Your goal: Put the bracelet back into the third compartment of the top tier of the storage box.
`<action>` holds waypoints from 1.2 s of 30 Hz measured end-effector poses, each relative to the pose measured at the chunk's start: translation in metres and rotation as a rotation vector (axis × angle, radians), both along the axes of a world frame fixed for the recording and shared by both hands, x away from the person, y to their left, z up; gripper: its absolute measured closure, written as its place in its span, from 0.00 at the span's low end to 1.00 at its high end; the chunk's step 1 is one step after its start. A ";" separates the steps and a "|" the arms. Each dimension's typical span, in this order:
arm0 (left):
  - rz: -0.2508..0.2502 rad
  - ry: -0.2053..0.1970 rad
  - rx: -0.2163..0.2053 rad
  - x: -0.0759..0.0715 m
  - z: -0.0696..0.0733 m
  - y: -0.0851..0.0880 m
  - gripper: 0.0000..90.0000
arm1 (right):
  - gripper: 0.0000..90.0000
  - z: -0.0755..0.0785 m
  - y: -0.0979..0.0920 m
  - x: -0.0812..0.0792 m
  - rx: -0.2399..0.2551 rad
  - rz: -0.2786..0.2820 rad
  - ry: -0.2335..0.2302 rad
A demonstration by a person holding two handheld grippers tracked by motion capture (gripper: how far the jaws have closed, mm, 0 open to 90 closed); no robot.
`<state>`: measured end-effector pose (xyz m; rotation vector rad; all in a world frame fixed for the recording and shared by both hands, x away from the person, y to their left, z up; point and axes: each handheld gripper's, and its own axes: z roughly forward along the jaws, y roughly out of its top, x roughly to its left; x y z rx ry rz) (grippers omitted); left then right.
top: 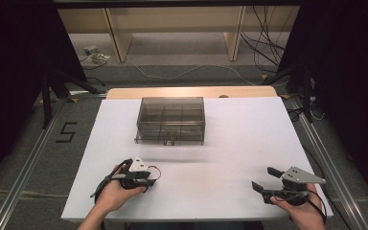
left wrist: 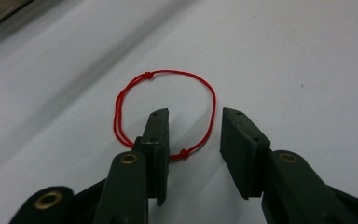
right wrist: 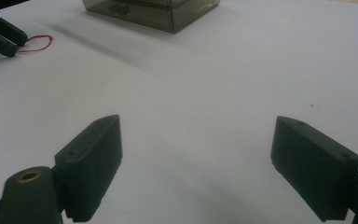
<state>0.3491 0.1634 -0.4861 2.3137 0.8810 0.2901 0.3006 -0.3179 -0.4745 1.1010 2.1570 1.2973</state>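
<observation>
A white counter (top: 230,143) carries a smoky clear plastic box (top: 171,120) with inner compartments, its lid down, standing toward the far middle. Everything else is placed from that box.

Nearer the person than the box and a little to its left, the left hand-held gripper (top: 148,182) lies low over the counter, gripped by the person's left hand (top: 112,194). A loop of red string (top: 155,171) lies flat on the counter at its tips. In the left gripper view the red string (left wrist: 165,109) forms a rough ring with two small knots. The left hand-held gripper (left wrist: 195,135) is released, its jaws parted by a moderate gap. One jaw tip sits inside the ring and crosses over its near edge; the other sits just outside it. Nothing is pinched between them.

Nearer the person and well to the right of the box, the right hand-held gripper (top: 263,178) is held by the right hand (top: 304,211). In its own view the right hand-held gripper (right wrist: 196,163) is released, jaws spread wide over bare counter, with the box (right wrist: 158,11) far ahead and the red string (right wrist: 37,44) off to the upper left.
</observation>
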 end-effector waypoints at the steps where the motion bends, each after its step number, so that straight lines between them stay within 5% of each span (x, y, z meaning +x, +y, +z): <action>1: 0.006 0.004 0.000 0.000 0.000 0.000 0.74 | 0.19 0.000 0.000 0.000 0.000 0.000 0.000; 13: 0.019 -0.007 0.060 -0.003 0.003 -0.008 0.94 | 0.19 0.000 0.000 0.000 0.000 0.003 -0.001; 24: 0.053 0.006 0.028 -0.004 0.003 -0.008 1.00 | 0.19 0.000 0.000 0.000 0.000 0.002 0.002; 36: 0.081 -0.050 -0.043 -0.006 0.014 -0.005 1.00 | 0.19 0.000 0.001 0.000 0.001 0.003 0.000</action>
